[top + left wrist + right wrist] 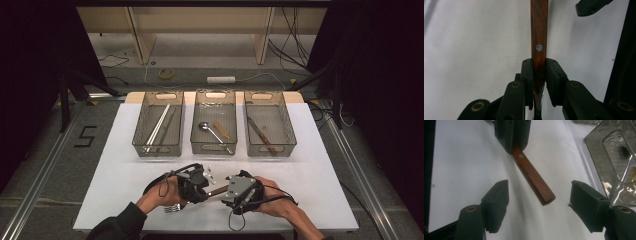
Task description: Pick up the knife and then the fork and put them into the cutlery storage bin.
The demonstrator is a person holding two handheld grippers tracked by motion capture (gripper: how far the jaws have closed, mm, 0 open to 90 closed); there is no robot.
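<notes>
Bare table (320,165) before three bins (215,127)

Your left gripper (200,186) sits at the near table (320,190) edge with the wooden-handled metal fork (216,190) between its jaws, tines (172,207) toward you. Your right gripper (539,207) lies just right of it, the handle end between its spread jaws. Three clear plastic bins (215,149) stand in a row behind.
</notes>
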